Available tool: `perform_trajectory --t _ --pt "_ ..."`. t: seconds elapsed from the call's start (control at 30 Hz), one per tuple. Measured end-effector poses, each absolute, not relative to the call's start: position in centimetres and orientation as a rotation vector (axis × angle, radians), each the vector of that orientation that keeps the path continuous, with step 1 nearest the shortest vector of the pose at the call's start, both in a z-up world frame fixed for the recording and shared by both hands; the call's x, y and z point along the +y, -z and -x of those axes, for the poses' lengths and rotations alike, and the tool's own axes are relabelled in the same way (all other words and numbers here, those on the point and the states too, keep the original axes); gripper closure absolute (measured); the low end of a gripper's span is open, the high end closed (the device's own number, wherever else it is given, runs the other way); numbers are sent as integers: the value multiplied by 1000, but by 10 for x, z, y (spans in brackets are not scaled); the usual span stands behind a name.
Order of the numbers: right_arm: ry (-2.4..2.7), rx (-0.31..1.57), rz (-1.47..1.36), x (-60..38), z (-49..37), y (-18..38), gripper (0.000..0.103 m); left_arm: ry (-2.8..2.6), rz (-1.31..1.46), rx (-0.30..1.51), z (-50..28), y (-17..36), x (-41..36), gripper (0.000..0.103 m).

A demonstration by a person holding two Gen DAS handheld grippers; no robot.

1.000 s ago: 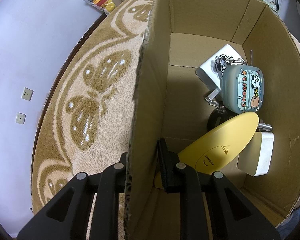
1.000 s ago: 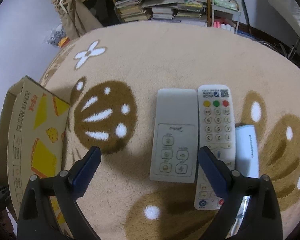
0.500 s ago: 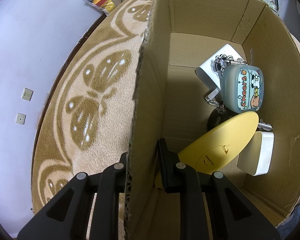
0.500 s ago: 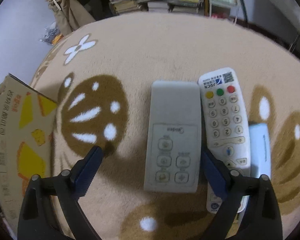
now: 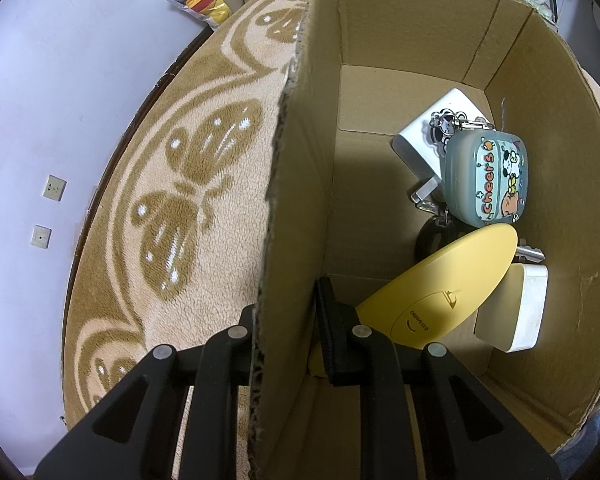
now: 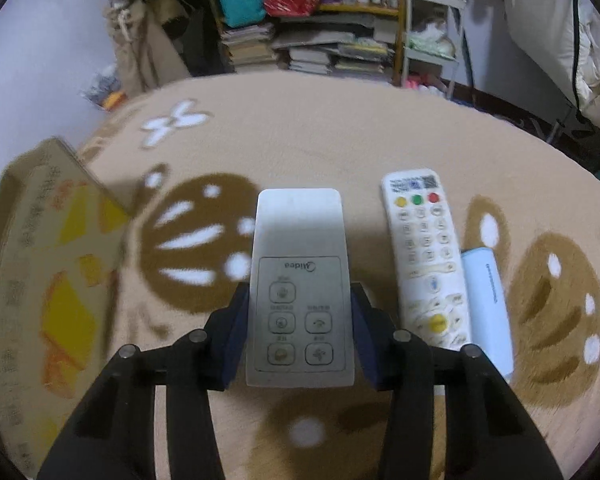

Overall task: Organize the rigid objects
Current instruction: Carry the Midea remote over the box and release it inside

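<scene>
The left tongs [image 5: 288, 320] stay clenched on the wall of the cardboard box [image 5: 296, 200], which holds a yellow case [image 5: 440, 292] and a cartoon pouch [image 5: 486, 180]. On the rug [image 6: 320, 128], a white remote [image 6: 424, 256] and pale blue tube [image 6: 486, 304] lie just beside the grey remote [image 6: 300, 280]. The right tongs [image 6: 300, 332], wide apart a second ago, have just been closing and now grip the grey remote's sides.

Gray remote [image 6: 300, 280] lies left of numbered remote [image 6: 424, 256] (slim case [image 6: 488, 304] rightmost), cardboard box [image 6: 32, 280] far left
</scene>
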State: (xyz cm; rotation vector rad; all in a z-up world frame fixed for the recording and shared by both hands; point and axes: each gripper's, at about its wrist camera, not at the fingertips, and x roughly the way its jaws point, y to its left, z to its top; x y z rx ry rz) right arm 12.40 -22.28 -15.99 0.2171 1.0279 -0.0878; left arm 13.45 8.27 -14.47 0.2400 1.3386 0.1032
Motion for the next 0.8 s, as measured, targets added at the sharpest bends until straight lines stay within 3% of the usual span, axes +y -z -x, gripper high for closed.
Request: perform_trajectory --t 0.5,0.8 --pt "-183 846 -189 -130 -123 76 52 -106 -249 1338 -135 145 80 85" --pt "-309 871 -103 -77 -108 79 52 -104 -240 1339 -136 145 81 85"
